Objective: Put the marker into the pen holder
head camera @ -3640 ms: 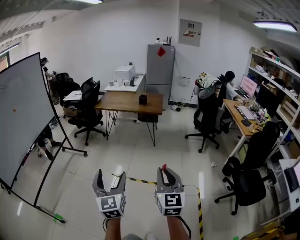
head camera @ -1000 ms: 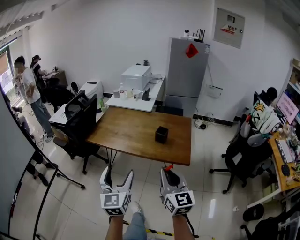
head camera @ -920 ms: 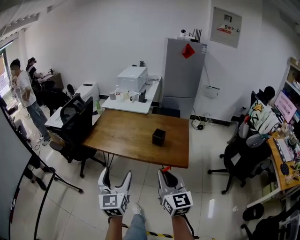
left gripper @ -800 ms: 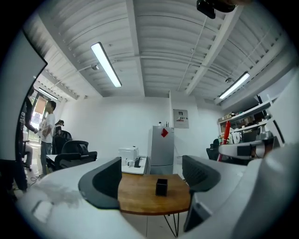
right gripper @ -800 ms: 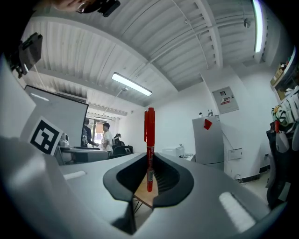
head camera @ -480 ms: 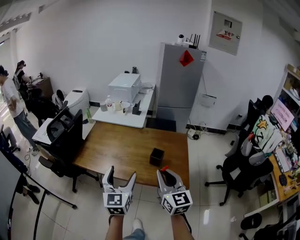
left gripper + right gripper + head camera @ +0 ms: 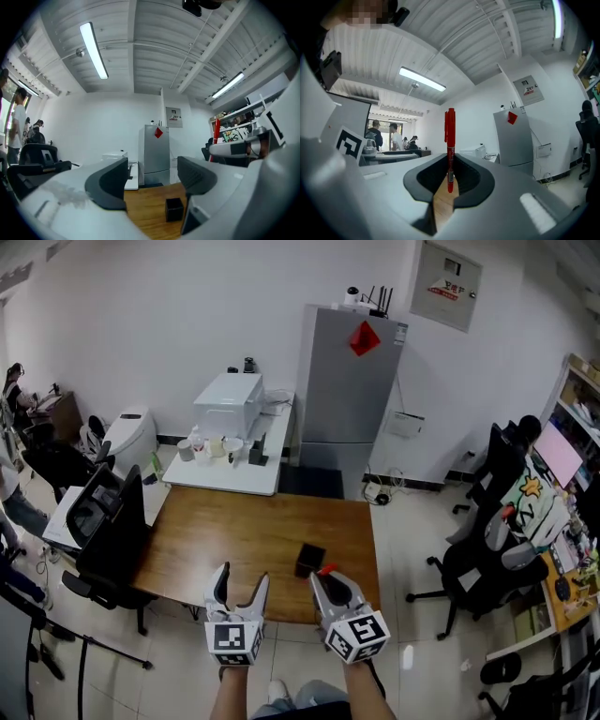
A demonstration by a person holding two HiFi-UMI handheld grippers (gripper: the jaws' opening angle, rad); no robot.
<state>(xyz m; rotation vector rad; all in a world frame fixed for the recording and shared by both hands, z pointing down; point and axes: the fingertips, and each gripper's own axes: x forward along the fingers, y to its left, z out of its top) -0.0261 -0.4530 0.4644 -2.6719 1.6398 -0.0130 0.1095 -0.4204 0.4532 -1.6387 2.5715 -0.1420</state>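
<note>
The red marker stands upright between the pads of my right gripper, which is shut on it. In the head view its red cap pokes up from that gripper. The pen holder, a small black open box, sits on the wooden table just beyond the right gripper's tips. In the left gripper view the pen holder shows between the jaws, farther off. My left gripper hangs over the table's near edge. Its jaws have just been closing slightly, still wide apart and empty.
A grey fridge stands at the back wall. Left of it is a white table with a printer. Black office chairs stand left of the wooden table and to its right. Desks with monitors line the right wall.
Both grippers have travelled forward across the room to the wooden table, which now lies right under their tips. The marker stays in the right gripper. The left jaws look as far apart as before.
</note>
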